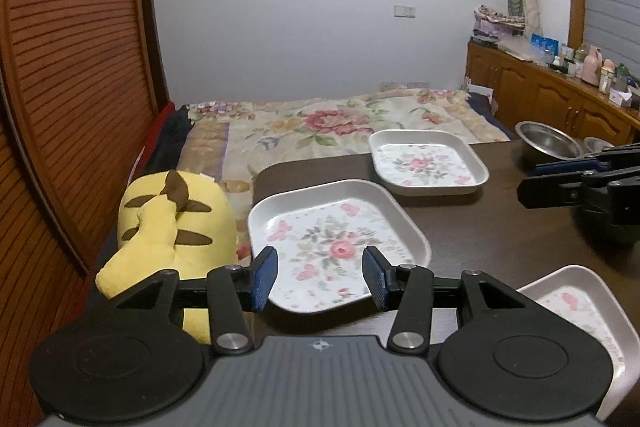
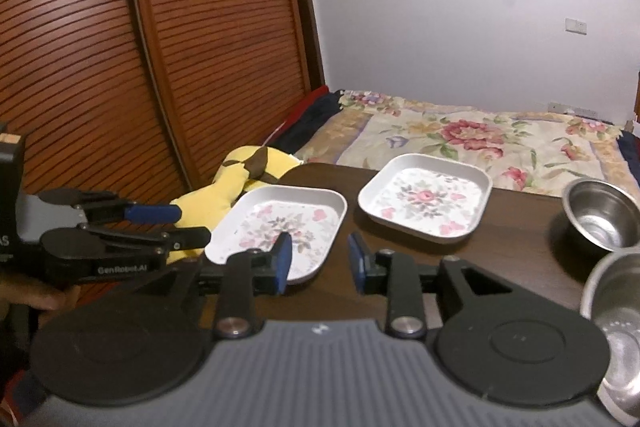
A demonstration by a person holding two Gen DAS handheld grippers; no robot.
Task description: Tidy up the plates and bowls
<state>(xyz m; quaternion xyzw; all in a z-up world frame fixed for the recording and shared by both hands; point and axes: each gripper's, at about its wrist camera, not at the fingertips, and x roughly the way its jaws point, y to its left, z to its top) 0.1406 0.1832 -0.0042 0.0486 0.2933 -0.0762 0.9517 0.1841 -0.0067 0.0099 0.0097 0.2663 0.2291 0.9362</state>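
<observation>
"GenRobot.AI" reads on the left tool [image 2: 192, 225], parted and empty over the near floral plate [image 1: 336, 243]; right tool [image 2: 318, 259] narrowly parted, empty; worktop's [image 2: 520, 247] steel bowls [image 2: 600, 223] cut off

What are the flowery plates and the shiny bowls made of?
The square floral plates look like matte metal, perhaps enamel or aluminium: dull grey rims around a printed flower centre. The round bowls look like polished stainless steel: silvery walls that mirror the light.
</observation>
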